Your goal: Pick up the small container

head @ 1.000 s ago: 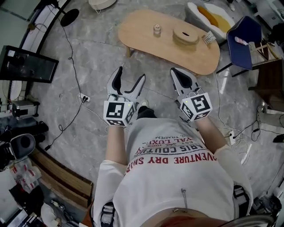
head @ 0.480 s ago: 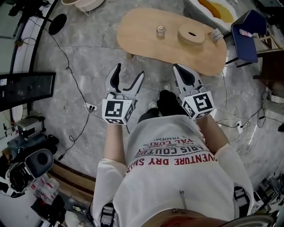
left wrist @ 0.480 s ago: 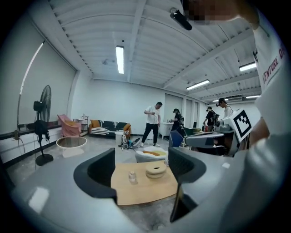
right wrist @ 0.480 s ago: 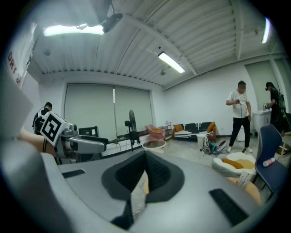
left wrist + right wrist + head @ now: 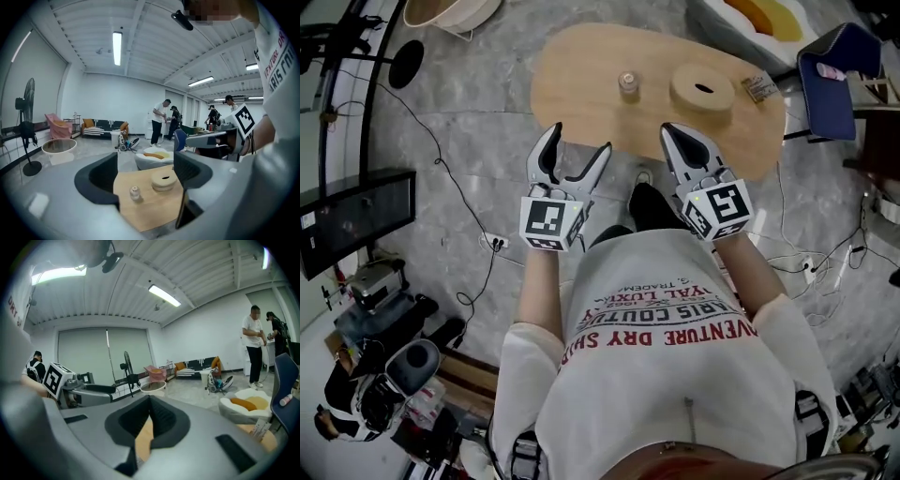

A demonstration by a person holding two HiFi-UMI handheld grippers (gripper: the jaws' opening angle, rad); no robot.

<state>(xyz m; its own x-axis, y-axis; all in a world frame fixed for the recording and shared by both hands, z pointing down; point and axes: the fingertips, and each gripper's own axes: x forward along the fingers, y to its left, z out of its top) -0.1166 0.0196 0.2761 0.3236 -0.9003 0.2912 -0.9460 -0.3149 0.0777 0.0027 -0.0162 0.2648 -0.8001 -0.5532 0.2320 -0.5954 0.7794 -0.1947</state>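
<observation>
The small clear container with a pale cap stands upright on the oval light-wood low table, near the table's middle and well apart from both grippers. A round wooden box with a slot in its lid sits on the same table, to the right of the container and not touching it. A small printed packet lies near the table's right end, and a blue chair stands just beyond that end. The left gripper is held over the grey stone floor with its tips at the table's near edge. Its jaws are released and stand wide apart with nothing between them. In the left gripper view, the container and the round box appear on the table beyond the gap of the left gripper. The right gripper is held level with the left one, its tips over the table's near edge. In the right gripper view, the jaws of the right gripper are clenched together at the tips and grasp nothing. Only a sliver of the table shows behind them.
</observation>
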